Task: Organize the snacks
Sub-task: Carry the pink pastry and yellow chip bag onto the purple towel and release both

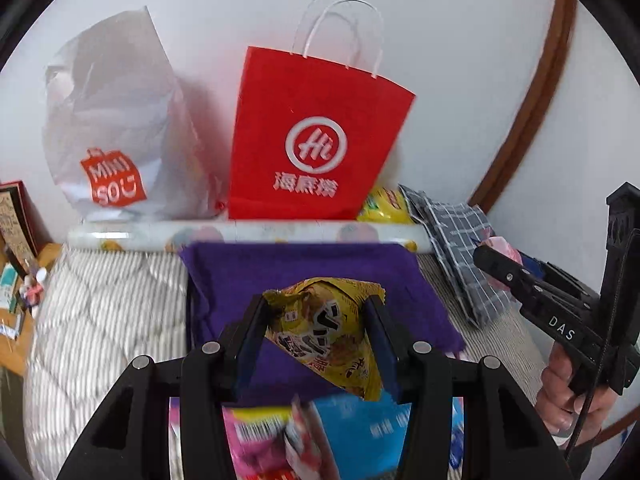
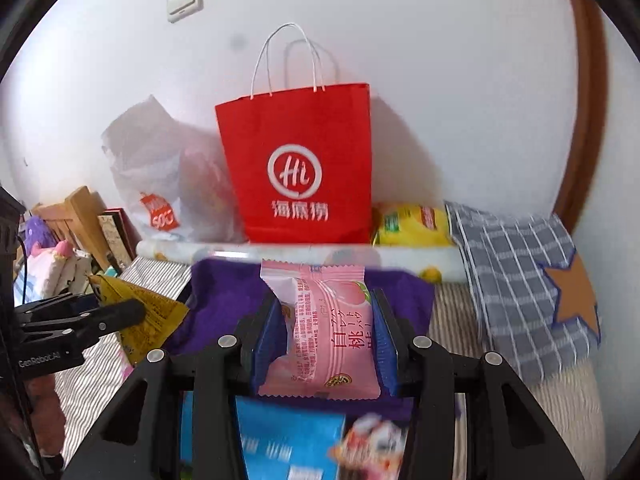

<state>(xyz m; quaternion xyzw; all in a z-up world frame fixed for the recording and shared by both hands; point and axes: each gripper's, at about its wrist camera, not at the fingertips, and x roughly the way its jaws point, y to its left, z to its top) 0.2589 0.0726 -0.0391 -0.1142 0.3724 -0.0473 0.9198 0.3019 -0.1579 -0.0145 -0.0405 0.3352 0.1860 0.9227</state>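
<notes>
My left gripper [image 1: 316,320] is shut on a yellow snack packet [image 1: 324,328] and holds it above a purple cloth [image 1: 304,264]. My right gripper [image 2: 326,320] is shut on a pink peach snack packet [image 2: 324,332] above the same purple cloth [image 2: 224,300]. A red paper bag [image 1: 312,140] with white handles stands upright against the wall behind the cloth; it also shows in the right wrist view [image 2: 300,168]. Each gripper shows in the other's view: the right one [image 1: 520,280] at the right, the left one [image 2: 100,316] at the left holding the yellow packet [image 2: 148,312].
A white Miniso plastic bag [image 1: 116,140] stands left of the red bag. A yellow pack [image 2: 412,226] and a grey checked cloth [image 2: 516,276] lie at the right. A patterned roll [image 1: 240,236] lies before the bags. Blue and pink packets [image 1: 360,432] lie below the grippers on striped bedding [image 1: 104,312].
</notes>
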